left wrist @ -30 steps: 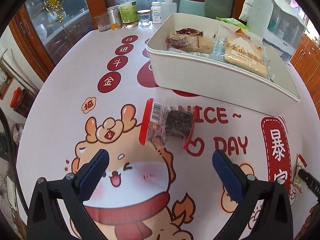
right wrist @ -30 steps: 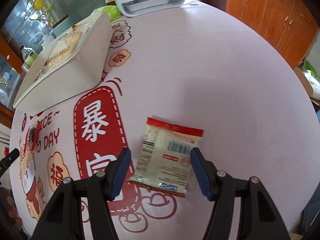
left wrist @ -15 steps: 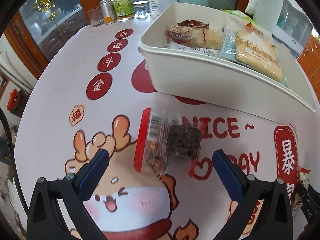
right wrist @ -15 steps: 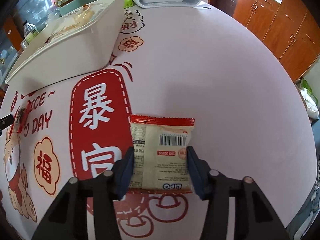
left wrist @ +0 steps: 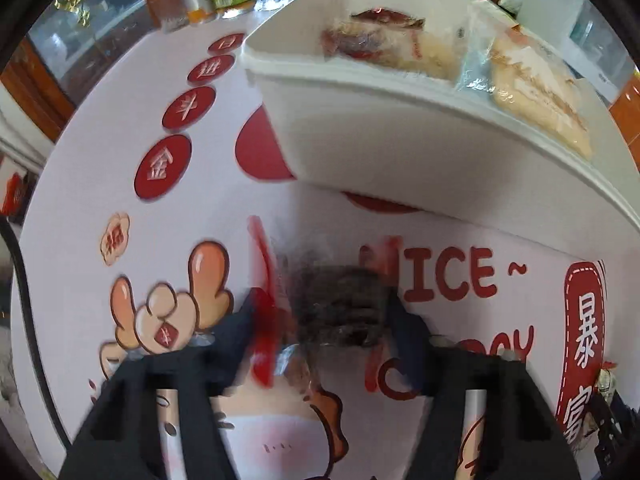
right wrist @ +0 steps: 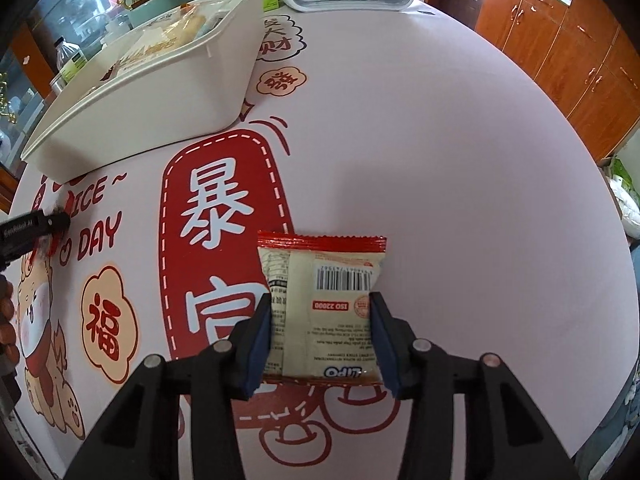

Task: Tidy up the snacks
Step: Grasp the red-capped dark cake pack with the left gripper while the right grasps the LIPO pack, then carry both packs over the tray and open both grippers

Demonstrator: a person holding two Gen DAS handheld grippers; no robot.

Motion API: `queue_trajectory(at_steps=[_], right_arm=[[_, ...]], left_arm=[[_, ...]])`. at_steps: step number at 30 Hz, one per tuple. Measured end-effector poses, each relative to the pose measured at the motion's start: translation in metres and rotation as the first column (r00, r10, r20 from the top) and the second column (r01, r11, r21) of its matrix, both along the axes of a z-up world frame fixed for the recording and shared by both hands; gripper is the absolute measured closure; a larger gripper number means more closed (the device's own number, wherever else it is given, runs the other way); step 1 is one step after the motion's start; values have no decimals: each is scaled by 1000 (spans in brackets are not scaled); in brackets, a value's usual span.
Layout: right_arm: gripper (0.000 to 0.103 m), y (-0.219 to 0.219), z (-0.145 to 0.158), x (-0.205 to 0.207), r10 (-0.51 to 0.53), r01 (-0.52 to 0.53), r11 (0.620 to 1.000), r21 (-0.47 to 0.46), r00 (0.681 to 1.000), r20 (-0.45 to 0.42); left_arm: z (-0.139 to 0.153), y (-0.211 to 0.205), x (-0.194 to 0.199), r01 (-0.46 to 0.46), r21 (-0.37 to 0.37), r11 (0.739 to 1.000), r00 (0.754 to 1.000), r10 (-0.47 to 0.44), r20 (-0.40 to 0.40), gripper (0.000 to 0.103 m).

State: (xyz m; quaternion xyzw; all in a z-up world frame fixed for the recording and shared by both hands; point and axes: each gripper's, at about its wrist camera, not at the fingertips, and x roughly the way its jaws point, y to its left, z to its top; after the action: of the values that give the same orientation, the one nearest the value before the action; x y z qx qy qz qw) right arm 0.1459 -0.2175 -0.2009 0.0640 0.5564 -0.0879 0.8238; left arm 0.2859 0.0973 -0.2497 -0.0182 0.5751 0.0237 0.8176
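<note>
White bin with snack packets

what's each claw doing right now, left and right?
Left claw: closed on the dark snack pack; view is blurred.
Right claw: closed on the cream LiPO packet on the tablecloth.

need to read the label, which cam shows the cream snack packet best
The right wrist view: the cream packet lies sharp and close between the right gripper fingers, barcode and print facing up. The left wrist view shows only a blurred sliver of it at the right edge.
</note>
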Motion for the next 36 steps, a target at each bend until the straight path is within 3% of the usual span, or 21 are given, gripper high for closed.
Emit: queue_trajectory(at_steps=[4,8,14,20,22,29,30,36], right_arm=[[57,6,-10,-4,21,-21,999,24,1000,-1],[57,15,-8,-9,58,-57,997,58,998,-4],[57,33,14,-11,125,-129,987,92,991,47],[57,52,70,6,203,-224,969,108,964,174],[57,59,95,15,234,-261,960,97,945,228],[57,73,192,61,292,-334,942,30,861,417],[57,76,217,74,295,-338,941,14,841,455],[57,80,261,110,289,-326,945,-20,807,516]], left_arm=[[6,0,-7,10,-5,1000,1000,-10,-3,58],[14,4,-24,-8,-6,1000,1000,8,0,60],[61,-2,-55,12,-20,1000,997,-11,78,60],[146,-21,-71,90,-35,995,975,-81,208,60],[158,-25,-59,105,-27,994,969,-96,230,60],[243,-45,-25,154,2,988,932,-146,332,60],[246,-46,-25,155,4,988,930,-147,337,60],[283,-55,11,162,29,986,905,-161,394,60]])
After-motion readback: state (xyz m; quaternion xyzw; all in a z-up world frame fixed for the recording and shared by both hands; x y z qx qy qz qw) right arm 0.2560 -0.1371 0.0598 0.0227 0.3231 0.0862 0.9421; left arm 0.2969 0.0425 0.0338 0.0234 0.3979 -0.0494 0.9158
